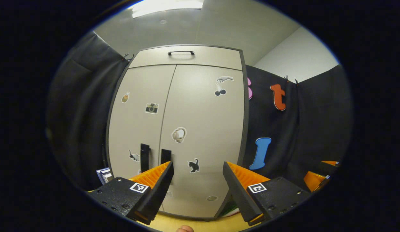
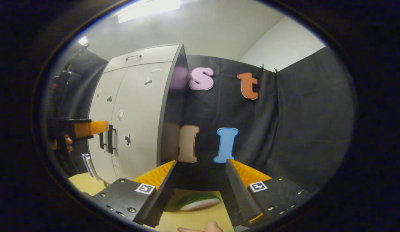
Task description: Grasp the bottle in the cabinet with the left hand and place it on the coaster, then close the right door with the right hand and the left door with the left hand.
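In the left gripper view, your left gripper (image 1: 197,166) is spread wide and empty, its two fingers pointing at the tall pale grey cabinet (image 1: 177,129) without touching it. To the left of the left finger, a small stack of striped flat things (image 1: 104,174) leans at the cabinet's foot; what they are you cannot tell. Both cabinet doors stand shut: the left door (image 1: 140,112) bears small stickers and a black vertical handle (image 1: 144,153), and the right door (image 1: 203,129) has its own black handle (image 1: 165,156) just beside the centre seam, near the tip of your left finger. The bottle is out of sight behind those shut doors, so you cannot tell where it stands. Above the doors sits a drawer front with a black bar handle (image 1: 181,52). At the far right edge your right gripper (image 1: 319,175) shows in part. In the right gripper view, your left gripper (image 2: 90,128) appears at the far left, level with the door handles and near them, though contact cannot be judged. The cabinet (image 2: 135,112) stands left of centre. Your right gripper (image 2: 201,167) is also wide apart and holds nothing; between its fingers, lower down on the light wooden table (image 2: 193,219), lies a green-and-white curved thing (image 2: 198,201), untouched by either finger.
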A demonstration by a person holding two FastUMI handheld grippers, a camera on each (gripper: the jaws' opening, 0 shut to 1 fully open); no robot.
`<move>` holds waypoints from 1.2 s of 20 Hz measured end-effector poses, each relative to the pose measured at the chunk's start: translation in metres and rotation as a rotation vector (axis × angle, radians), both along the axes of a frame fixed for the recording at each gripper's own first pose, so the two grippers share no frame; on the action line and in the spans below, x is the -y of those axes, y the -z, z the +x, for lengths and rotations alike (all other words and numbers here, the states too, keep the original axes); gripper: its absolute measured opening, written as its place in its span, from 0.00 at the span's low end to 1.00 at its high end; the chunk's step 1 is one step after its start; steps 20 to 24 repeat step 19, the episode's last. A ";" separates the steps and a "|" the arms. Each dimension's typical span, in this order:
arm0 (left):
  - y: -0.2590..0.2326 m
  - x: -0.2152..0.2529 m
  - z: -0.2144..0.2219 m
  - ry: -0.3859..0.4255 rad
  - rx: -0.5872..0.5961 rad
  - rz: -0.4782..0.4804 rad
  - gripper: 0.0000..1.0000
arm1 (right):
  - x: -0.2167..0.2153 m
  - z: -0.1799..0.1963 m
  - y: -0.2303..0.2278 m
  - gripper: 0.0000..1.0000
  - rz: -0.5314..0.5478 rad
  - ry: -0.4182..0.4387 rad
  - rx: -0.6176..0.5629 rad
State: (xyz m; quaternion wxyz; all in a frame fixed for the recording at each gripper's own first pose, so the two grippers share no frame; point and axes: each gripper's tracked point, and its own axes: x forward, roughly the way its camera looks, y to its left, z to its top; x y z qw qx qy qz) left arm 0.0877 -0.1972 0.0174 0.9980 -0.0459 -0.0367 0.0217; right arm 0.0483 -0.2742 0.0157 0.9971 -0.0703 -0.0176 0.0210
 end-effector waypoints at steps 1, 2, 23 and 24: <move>0.008 0.018 0.007 0.026 -0.001 -0.005 0.96 | 0.007 -0.001 0.006 0.90 0.005 0.004 -0.004; 0.017 0.036 0.014 0.052 -0.007 -0.005 0.96 | 0.012 -0.002 0.009 0.87 0.016 0.002 0.005; 0.164 0.212 0.055 0.204 0.017 0.014 0.96 | 0.179 0.010 0.108 0.90 0.025 0.096 0.170; 0.164 0.212 0.055 0.204 0.017 0.014 0.96 | 0.179 0.010 0.108 0.90 0.025 0.096 0.170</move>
